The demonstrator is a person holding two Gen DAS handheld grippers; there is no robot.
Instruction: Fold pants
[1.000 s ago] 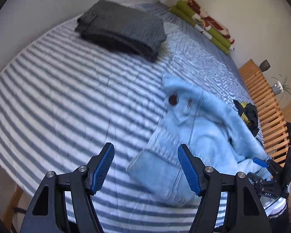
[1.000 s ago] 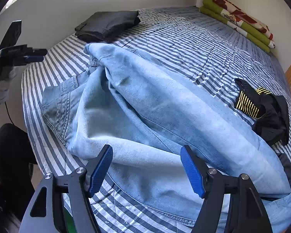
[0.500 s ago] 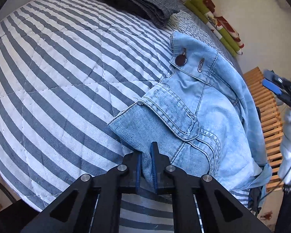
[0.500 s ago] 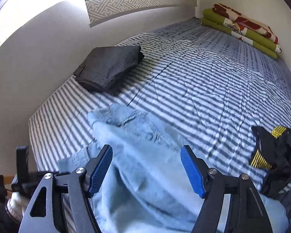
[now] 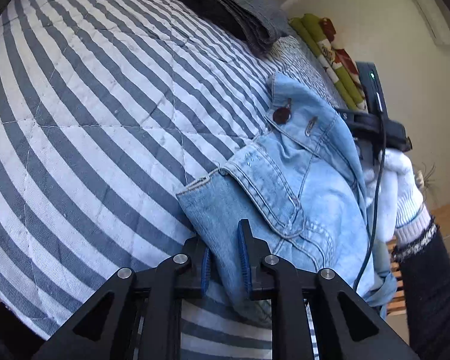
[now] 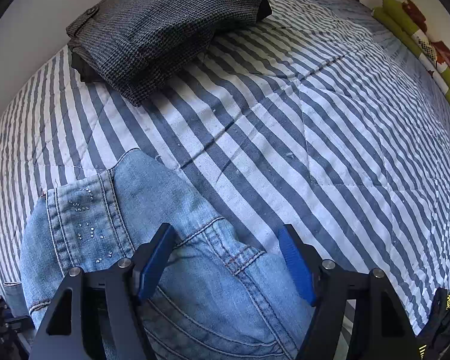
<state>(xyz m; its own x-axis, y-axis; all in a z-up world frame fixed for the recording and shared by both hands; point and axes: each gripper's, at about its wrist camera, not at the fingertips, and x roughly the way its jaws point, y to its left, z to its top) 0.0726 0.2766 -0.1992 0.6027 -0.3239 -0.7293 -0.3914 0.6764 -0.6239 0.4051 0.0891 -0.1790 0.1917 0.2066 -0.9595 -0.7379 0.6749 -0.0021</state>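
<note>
Already the left hand-held gripper [image 5: 224,262] pinches the jeans [image 5: 288,198] waistband, while the right hand-held gripper [image 6: 226,259], jaws just narrowing yet unclamped, straddles denim toward twelve o'clock, likely to spread them flat on the bed [image 6: 315,114].

Your left wrist view loses the jeans [image 5: 288,198] behind the left claw [image 5: 224,262]: the denim between its blue pads runs down out of sight, and the legs are cut off at the lower right. The right claw [image 5: 375,126] there is half hidden by the waistband, its tips unseen. In your right wrist view, the black and yellow garment [image 6: 447,309] is clipped by the frame's corner, too little to identify. The folded grey trousers [image 6: 165,27] hide a darker layer beneath.
</note>
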